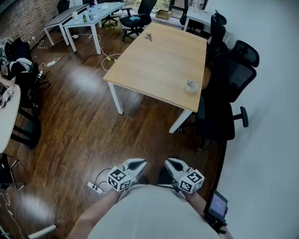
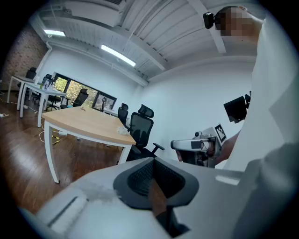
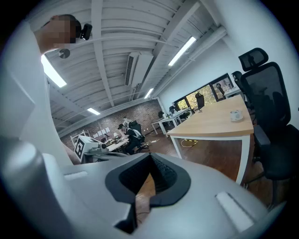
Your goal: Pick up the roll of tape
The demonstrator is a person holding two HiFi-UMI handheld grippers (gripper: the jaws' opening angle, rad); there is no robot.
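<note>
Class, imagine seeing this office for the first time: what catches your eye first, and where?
The light wooden table fills the head view's upper middle, with a clear roll of tape near its right front corner. At the bottom, the left tongs and right tongs sit shut, far from it.

Dark wood floor (image 1: 79,130), light wooden table (image 1: 154,65), black office chairs (image 1: 219,109), white wall (image 1: 273,70).

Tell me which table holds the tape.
The wood-top table in the middle; the tape sits by its near right corner. The other desks are white-topped.
</note>
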